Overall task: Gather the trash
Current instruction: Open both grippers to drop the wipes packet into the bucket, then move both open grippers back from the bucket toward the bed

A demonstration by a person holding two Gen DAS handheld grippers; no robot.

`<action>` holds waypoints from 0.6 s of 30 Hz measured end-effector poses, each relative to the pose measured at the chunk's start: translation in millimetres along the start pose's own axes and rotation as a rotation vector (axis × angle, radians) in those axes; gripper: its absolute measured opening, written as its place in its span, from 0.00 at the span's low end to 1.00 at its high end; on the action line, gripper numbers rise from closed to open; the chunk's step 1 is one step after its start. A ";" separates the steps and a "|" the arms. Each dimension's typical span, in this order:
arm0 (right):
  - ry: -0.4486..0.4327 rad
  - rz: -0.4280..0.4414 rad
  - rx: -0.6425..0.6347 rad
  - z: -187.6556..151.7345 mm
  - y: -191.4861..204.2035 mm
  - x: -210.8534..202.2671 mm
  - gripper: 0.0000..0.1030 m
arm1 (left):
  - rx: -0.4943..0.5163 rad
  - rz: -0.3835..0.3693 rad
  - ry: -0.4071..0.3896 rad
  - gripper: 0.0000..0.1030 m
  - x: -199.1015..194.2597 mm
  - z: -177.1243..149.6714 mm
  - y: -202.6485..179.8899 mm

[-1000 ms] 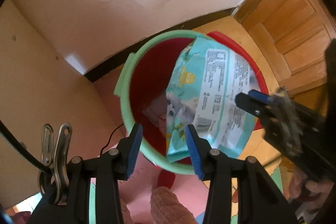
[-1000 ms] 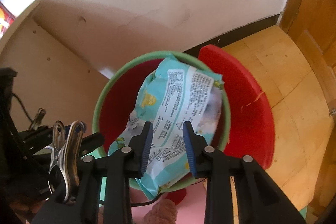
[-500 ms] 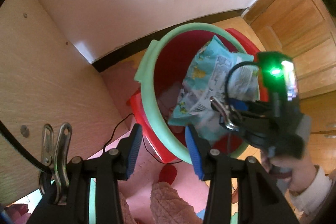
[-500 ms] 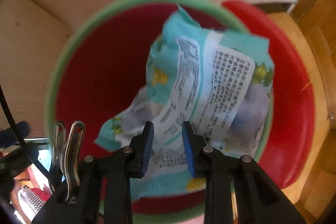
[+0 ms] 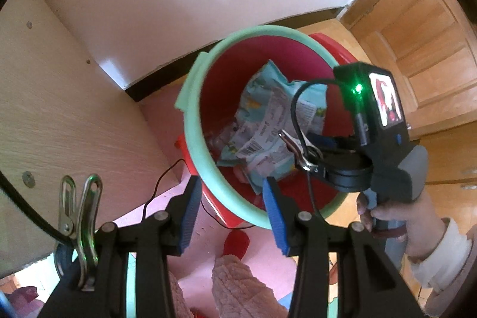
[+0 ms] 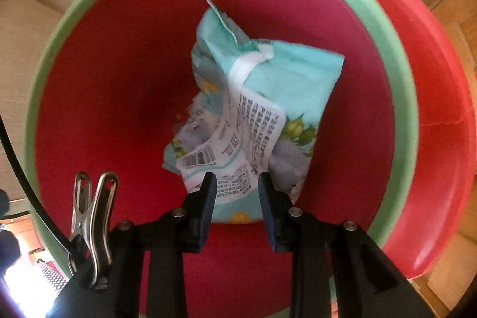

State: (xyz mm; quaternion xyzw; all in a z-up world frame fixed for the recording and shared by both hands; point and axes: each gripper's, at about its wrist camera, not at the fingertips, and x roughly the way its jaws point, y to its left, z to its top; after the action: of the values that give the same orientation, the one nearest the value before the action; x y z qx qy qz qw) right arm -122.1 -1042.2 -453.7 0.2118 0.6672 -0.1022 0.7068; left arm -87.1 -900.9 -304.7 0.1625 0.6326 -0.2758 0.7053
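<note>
Between the blue pads of the right hand-held gripper point(image 6: 235, 195), the crumpled teal snack bag point(image 6: 259, 109) is pinched by its lower edge at six o'clock, hanging inside the red bin point(image 6: 104, 85) so a release likely drops it in. Beside the green rim point(image 5: 190, 97), the left hand-held gripper point(image 5: 229, 213) stands part-open, empty.

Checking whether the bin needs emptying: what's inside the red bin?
A crumpled teal wrapper, its end between the right tongs. Some paler scraps show beside it in the left view; the bin bottom beneath is covered.
</note>
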 end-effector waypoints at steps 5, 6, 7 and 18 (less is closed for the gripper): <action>-0.053 0.011 -0.018 -5.3 4.3 -28.7 0.29 | 0.031 -0.011 -0.007 0.43 -8.4 -5.9 -16.4; -0.065 0.014 -0.018 -7.5 3.7 -34.1 0.29 | 0.038 -0.013 -0.009 0.43 -10.5 -7.7 -18.9; -0.079 0.019 -0.014 -11.6 5.2 -40.2 0.29 | 0.048 -0.016 -0.011 0.43 -13.6 -10.8 -21.1; -0.264 0.052 -0.008 -63.8 -0.6 -130.7 0.29 | 0.103 -0.056 -0.051 0.43 -58.0 -41.4 -48.9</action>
State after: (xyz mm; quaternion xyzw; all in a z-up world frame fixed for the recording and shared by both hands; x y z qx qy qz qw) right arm -191.3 -1033.0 -326.2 0.2110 0.5632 -0.1081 0.7916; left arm -152.2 -905.2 -248.0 0.1740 0.6037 -0.3316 0.7038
